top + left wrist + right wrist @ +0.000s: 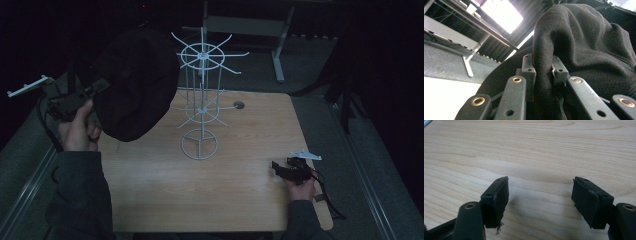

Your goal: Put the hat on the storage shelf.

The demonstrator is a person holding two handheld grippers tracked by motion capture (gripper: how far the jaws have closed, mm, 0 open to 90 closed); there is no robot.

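Progress sits at the carry stage, by the look of it: the hat is picked up but not yet hung. Nearest the person, the right gripper (281, 169) rests low on the table (210, 200) near its right edge, held in the right hand (301, 189); in the right gripper view its fingers (496, 200) stand spread wide over bare wood grain with nothing between them. It seems to be idle. Farther up on the left, the left hand (77, 129) holds the left gripper (102, 86) raised above the table's left edge, and its fingers (529, 67) are pressed on a fold of the black hat (134, 82), the fleece bunched between the pads. The hat hangs clear of the table, its bulk just left of the white wire rack (201, 100), overlapping the top ring's arms in the high view; whether it touches a prong cannot be told. The rack stands upright mid-table with all visible hooks bare. Remaining work, as judged: bring the hat onto a hook, let go, withdraw.
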